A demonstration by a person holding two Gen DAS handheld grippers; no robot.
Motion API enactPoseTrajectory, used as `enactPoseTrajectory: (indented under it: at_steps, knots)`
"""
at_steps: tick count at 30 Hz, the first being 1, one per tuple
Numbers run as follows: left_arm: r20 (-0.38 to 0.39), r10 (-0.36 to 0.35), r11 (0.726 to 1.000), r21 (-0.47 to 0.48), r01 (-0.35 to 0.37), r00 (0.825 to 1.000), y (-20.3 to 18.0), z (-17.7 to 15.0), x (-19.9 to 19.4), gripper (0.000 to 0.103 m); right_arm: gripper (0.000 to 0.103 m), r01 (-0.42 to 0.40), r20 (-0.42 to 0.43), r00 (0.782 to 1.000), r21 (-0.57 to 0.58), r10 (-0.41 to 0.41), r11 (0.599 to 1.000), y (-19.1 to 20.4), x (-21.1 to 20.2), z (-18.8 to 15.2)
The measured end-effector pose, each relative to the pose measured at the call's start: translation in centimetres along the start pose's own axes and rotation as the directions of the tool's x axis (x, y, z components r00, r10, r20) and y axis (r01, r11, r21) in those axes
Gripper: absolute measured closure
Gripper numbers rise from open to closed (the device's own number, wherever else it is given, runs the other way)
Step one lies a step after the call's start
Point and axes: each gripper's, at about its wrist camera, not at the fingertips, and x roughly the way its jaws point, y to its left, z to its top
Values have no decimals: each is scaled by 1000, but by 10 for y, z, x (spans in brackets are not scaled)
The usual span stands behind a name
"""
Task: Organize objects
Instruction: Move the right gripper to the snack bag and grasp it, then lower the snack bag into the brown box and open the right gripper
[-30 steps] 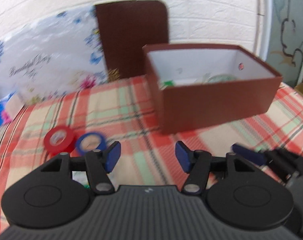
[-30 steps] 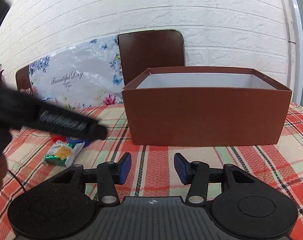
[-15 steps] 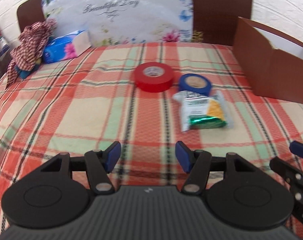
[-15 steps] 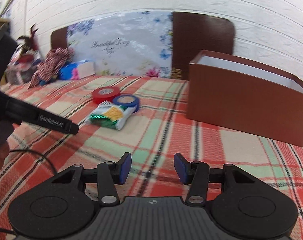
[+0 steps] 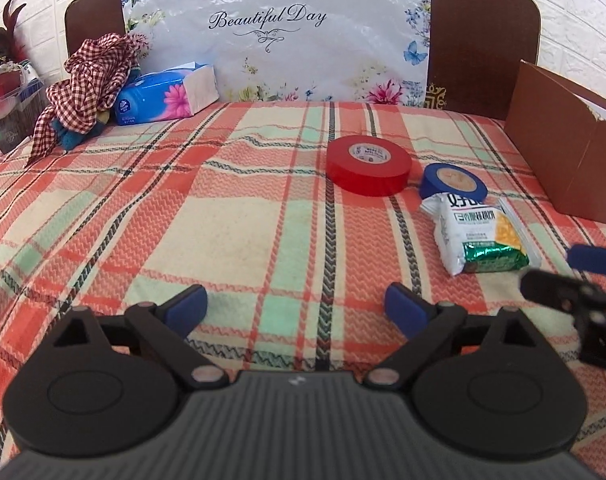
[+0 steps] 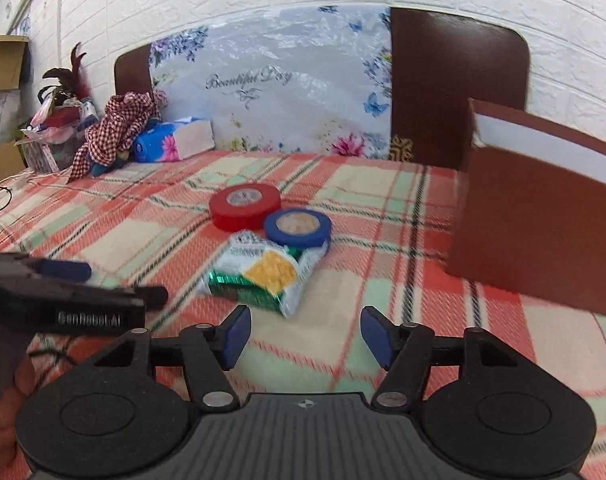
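Observation:
A red tape roll (image 5: 368, 164) (image 6: 245, 205), a smaller blue tape roll (image 5: 453, 181) (image 6: 297, 227) and a white-and-green snack packet (image 5: 479, 233) (image 6: 265, 277) lie together on the plaid cloth. A brown open box (image 5: 563, 168) (image 6: 543, 216) stands to their right. My left gripper (image 5: 297, 307) is open and empty, well short of the red roll; it also shows in the right wrist view (image 6: 75, 280). My right gripper (image 6: 303, 334) is open and empty, just short of the packet; one of its fingers (image 5: 595, 258) shows at the left wrist view's right edge.
A blue tissue pack (image 5: 169, 96) and a checked cloth bundle (image 5: 91, 80) lie at the back left. A floral "Beautiful Day" sheet (image 5: 275, 32) leans on the brown headboard (image 5: 483, 36). Clutter (image 6: 59, 128) sits at the far left.
Both grippers have swung left, away from the brown box, toward the tape rolls and the packet. The left gripper's fingers have opened wider. The right gripper has moved closer to the packet.

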Motion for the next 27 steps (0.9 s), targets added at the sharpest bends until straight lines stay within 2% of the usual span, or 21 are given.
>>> enactPoseTrajectory:
  at_steps: [4, 6, 7, 9, 10, 15, 20, 24, 27]
  knots:
    - [1, 0, 1000, -1, 0, 1000, 0, 0, 1, 5, 39, -40, -2, 999, -36, 40, 999, 7, 21, 12]
    - [-1, 0, 1000, -12, 0, 1000, 1, 0, 2, 5, 52, -66, -19, 998, -24, 66, 998, 4, 30, 14]
    - [0, 2, 1000, -9, -2, 1000, 1, 0, 2, 5, 64, -75, -46, 996, -14, 75, 997, 2, 35, 15]
    - [1, 5, 1000, -5, -5, 1000, 0, 0, 3, 5, 82, -70, -37, 997, -12, 69, 997, 1, 33, 12]
    - [1, 5, 1000, -5, -5, 1000, 0, 0, 3, 5, 83, -68, -36, 997, -15, 68, 998, 0, 32, 11]
    - [2, 6, 1000, -2, -6, 1000, 0, -1, 2, 5, 84, -39, -20, 999, -3, 39, 999, -2, 16, 2]
    - [2, 10, 1000, 2, -10, 1000, -1, -1, 2, 5, 84, -19, -29, 999, -14, 18, 1000, -17, -21, -20]
    - [2, 11, 1000, 4, -11, 1000, -1, -1, 2, 5, 83, 72, -26, 997, -15, -72, 997, -39, -59, -42]
    - [-11, 20, 1000, 11, -20, 1000, -4, 1, 1, 5, 76, 134, -32, 991, 39, -133, 990, -59, -80, -54]
